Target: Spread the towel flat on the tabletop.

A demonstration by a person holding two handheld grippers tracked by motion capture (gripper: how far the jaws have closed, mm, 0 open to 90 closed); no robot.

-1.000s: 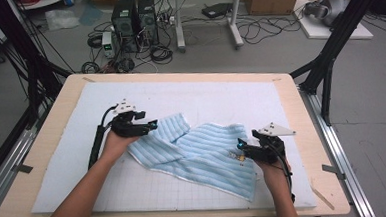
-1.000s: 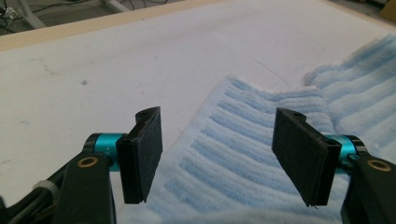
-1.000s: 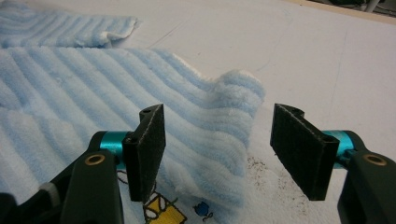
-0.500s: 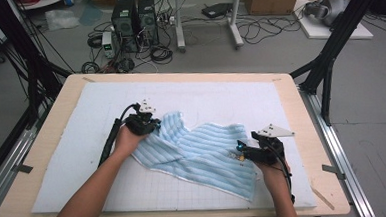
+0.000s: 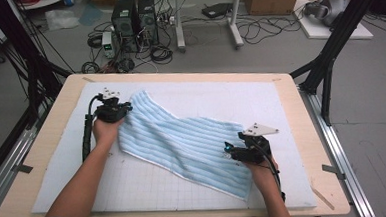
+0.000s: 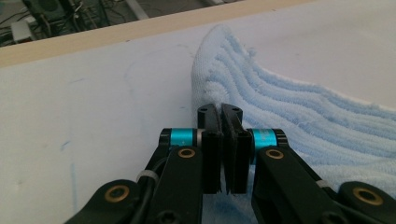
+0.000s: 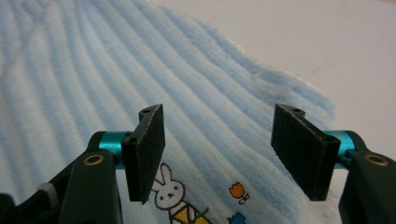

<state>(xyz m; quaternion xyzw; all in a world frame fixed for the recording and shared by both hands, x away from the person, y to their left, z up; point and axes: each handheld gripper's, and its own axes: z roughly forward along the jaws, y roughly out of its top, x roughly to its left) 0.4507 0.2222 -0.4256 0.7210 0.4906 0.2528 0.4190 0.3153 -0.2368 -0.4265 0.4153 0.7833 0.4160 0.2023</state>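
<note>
The blue towel [image 5: 183, 144] lies mostly spread on the desk [image 5: 301, 113]. The left gripper [image 6: 223, 112] pinches its far corner; the right gripper [image 7: 219, 149] hovers wide over the near end, which is not yet gripped.

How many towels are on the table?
1: a light blue striped towel lies spread across the white mat, between the two grippers. Nothing seems hidden beneath it.

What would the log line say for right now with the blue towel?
left gripper: shut on blue towel edge | right gripper: open above towel's bunny print | towel: spread on white mat
</note>
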